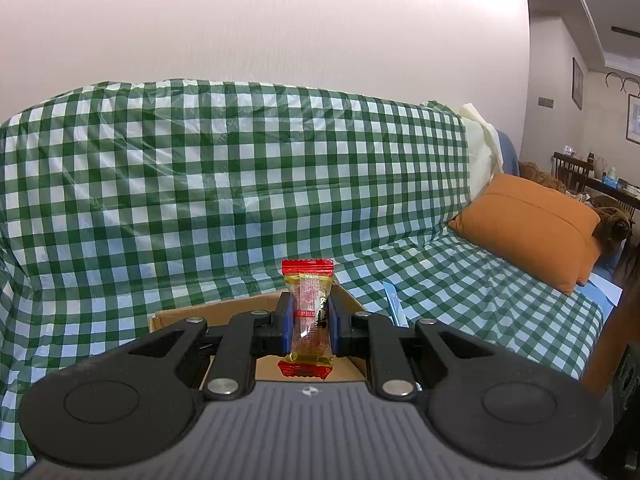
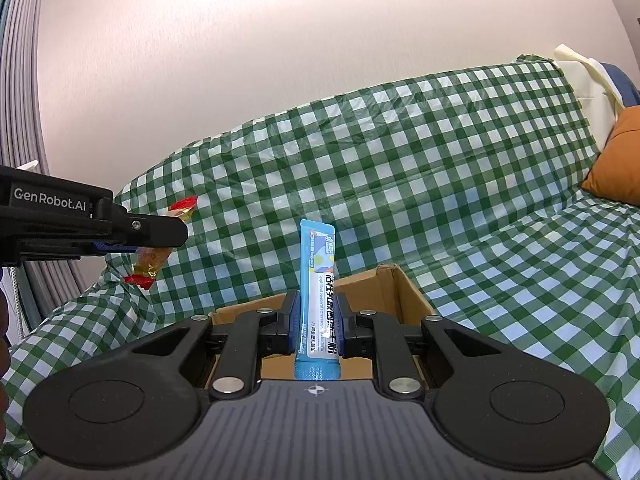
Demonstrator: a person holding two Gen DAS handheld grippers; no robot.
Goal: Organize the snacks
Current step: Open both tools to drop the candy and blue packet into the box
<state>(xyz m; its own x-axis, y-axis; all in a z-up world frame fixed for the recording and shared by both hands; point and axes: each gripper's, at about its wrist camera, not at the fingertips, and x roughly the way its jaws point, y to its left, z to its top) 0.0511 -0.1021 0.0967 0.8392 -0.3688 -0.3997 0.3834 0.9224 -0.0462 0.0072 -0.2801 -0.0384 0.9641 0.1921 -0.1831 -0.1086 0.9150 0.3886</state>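
My left gripper (image 1: 310, 322) is shut on a red and yellow candy wrapper (image 1: 308, 292), held upright above an open cardboard box (image 1: 176, 316). My right gripper (image 2: 318, 326) is shut on a blue snack stick packet (image 2: 318, 276), held upright above the same cardboard box (image 2: 396, 292). In the right wrist view the left gripper (image 2: 160, 234) shows at the left, level with the candy (image 2: 154, 260) in its grip. The box's inside is mostly hidden behind the grippers.
The box sits on a sofa covered with a green and white checked cloth (image 1: 240, 168). An orange cushion (image 1: 528, 228) lies at the sofa's right end. Grey curtains (image 2: 20, 80) hang at the far left. A blue packet edge (image 1: 394, 304) shows beside the box.
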